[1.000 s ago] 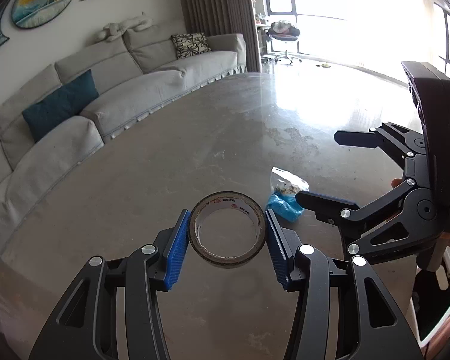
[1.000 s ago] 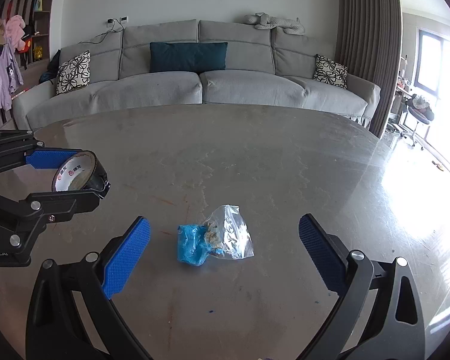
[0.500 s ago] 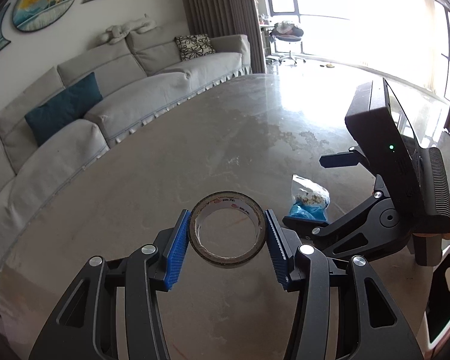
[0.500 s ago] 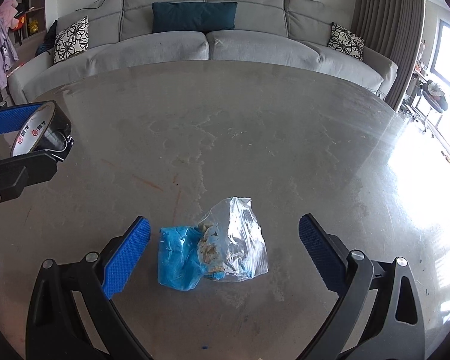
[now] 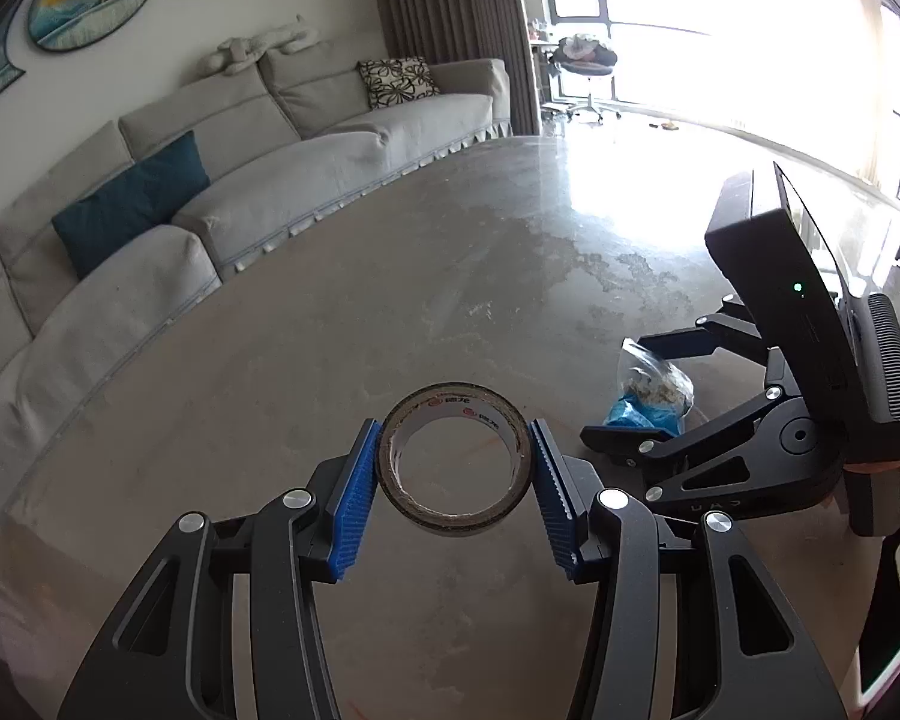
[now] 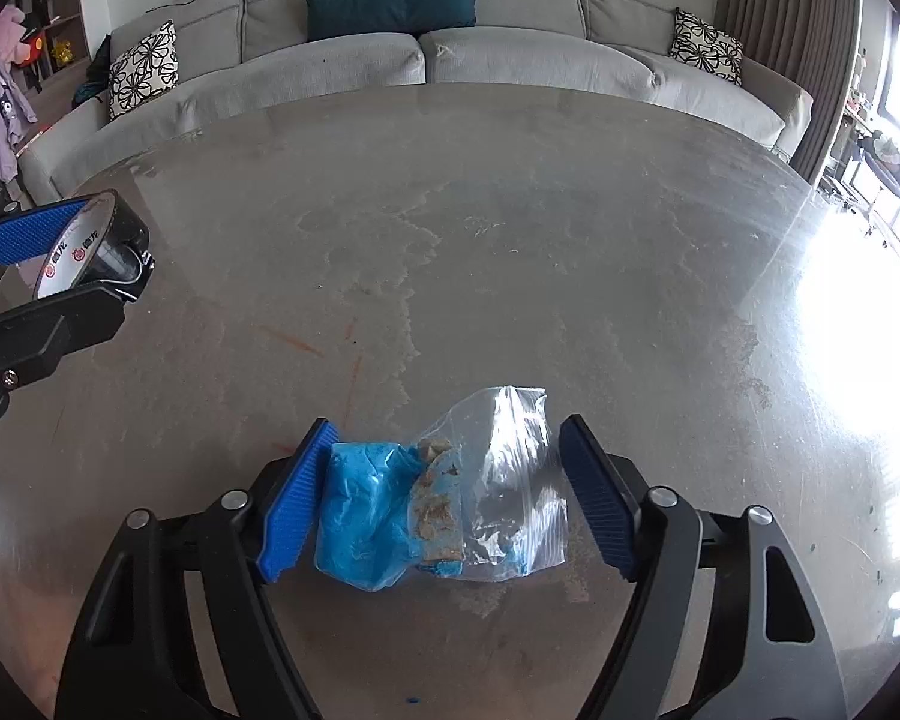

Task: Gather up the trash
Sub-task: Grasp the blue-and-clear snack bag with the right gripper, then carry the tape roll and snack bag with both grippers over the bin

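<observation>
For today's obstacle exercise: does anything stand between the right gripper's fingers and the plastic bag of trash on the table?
Nothing visible does. The right gripper is open around the plastic bag: the left pad touches or nearly touches its blue end, the right pad stands just clear. The left gripper holds its tape roll off to one side.

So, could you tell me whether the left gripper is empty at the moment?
No, the left gripper is shut on a roll of tape, pinched between its blue pads.
</observation>
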Motion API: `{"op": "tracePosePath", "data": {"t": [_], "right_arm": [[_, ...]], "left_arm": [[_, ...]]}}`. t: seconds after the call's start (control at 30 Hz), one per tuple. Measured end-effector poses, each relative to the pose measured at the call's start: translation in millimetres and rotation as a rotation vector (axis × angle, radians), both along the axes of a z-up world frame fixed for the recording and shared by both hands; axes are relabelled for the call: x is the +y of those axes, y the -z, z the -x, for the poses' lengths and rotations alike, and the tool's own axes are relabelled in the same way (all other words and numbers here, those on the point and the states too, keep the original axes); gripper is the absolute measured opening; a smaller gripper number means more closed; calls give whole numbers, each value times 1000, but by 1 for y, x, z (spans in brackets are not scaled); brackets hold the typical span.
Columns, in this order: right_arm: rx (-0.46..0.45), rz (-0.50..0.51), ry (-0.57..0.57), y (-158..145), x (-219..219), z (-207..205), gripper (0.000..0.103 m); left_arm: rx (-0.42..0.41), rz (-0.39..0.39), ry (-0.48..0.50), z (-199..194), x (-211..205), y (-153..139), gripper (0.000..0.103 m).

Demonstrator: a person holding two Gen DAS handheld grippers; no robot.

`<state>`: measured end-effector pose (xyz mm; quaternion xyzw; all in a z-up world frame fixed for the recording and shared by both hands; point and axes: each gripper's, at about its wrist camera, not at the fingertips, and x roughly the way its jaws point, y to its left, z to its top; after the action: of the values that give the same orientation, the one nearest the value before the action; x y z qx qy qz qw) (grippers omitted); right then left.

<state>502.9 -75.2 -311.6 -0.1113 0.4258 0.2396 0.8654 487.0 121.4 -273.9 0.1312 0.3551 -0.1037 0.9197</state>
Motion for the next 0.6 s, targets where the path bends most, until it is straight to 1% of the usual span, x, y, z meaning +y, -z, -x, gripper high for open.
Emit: {"op": "tracePosePath", "data": {"t": [0.07, 0.1, 0.2, 0.33, 0.47, 0.53, 0.6], "right_arm": [[-3, -2, 2, -3, 2, 1, 40], [0, 5, 6, -4, 3, 0, 38], [-5, 23, 18, -6, 7, 4, 34], [-18, 46, 16, -7, 8, 24, 32], [-46, 39, -24, -17, 3, 69, 31], [-65, -2, -46, -28, -3, 99, 30], [-89, -43, -43, -42, -14, 129, 30]], "left_arm": [[8, 2, -8, 1, 1, 0, 50], [11, 0, -11, 2, 0, 0, 50], [15, 4, -22, 9, 2, -3, 50], [18, 13, -23, 26, 2, -8, 50], [21, 27, -17, 54, -1, -13, 50], [12, 29, -12, 72, -6, -15, 50], [12, 31, -7, 90, -13, -17, 50]]}}
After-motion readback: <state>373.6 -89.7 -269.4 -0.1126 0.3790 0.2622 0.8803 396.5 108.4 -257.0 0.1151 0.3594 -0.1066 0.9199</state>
